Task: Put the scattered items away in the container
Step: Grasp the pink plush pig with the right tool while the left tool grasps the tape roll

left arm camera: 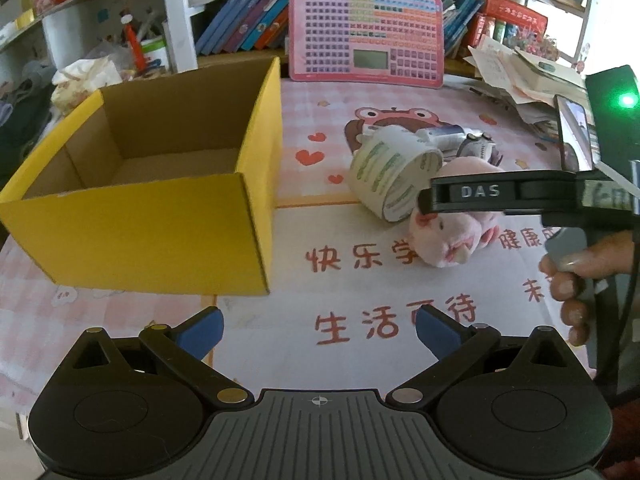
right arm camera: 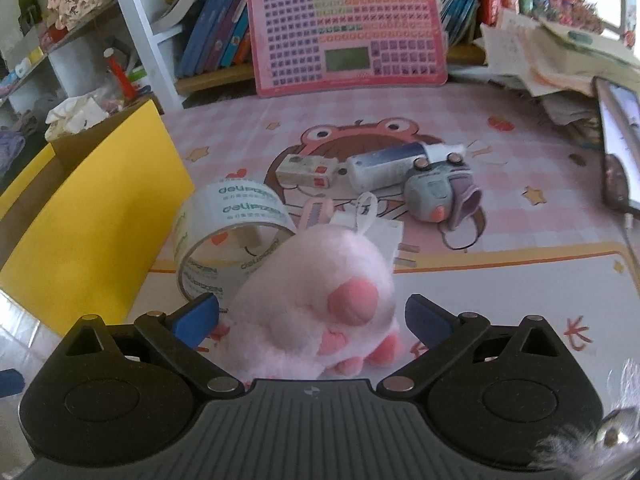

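A pink plush toy (right arm camera: 320,292) lies on the pink mat between the blue pads of my right gripper (right arm camera: 312,316), whose jaws stand wide and clear of its fur on both sides. In the left wrist view that gripper's black finger (left arm camera: 480,194) crosses above the plush (left arm camera: 452,236). A roll of clear printed tape (right arm camera: 228,236) rests on its side just left of the plush. The yellow cardboard box (left arm camera: 140,236) stands open and empty at the left. My left gripper (left arm camera: 320,328) hovers open over bare mat with nothing between its fingers.
Behind the plush lie a small white carton (right arm camera: 306,171), a white tube (right arm camera: 384,168) and a grey-purple gadget (right arm camera: 436,196). A pink keyboard board (left arm camera: 366,36) leans on books at the back. Papers and a phone (right arm camera: 618,152) crowd the right edge.
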{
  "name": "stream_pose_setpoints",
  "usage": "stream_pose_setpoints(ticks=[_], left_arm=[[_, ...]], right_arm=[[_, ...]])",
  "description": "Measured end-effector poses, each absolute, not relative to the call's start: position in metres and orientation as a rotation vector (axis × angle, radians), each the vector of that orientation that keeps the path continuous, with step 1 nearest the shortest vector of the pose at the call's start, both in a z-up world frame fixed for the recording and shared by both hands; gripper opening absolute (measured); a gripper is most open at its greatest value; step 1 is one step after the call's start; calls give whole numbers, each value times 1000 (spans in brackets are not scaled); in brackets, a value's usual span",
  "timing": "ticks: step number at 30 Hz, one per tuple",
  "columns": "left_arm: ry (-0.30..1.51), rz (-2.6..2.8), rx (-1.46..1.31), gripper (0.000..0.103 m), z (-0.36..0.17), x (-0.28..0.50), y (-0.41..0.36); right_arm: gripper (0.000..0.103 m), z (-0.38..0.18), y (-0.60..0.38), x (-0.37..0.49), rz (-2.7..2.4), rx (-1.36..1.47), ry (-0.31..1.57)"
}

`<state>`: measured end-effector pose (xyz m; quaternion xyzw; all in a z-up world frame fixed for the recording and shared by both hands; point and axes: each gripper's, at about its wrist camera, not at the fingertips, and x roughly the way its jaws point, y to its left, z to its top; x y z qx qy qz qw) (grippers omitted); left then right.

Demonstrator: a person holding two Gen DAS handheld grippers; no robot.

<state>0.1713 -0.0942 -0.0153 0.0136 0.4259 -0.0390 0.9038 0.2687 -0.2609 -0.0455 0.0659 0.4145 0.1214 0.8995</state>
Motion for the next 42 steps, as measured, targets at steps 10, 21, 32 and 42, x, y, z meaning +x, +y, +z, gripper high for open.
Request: stream_pose_setpoints(ticks=[10, 21, 32, 42], left_arm=[[879, -233, 72, 102, -16, 193, -125], [837, -199, 57, 94, -16, 229, -143], [832, -46, 101, 85, -22, 278, -145], [874, -27, 142, 40, -40, 292, -157]], right_arm=[[65, -38, -291, 264, 226, 157, 796], [65, -31, -344, 253, 138, 185, 777], [66, -35, -348, 256, 217, 166, 832], [66, -38, -334, 255, 320, 117, 849]])
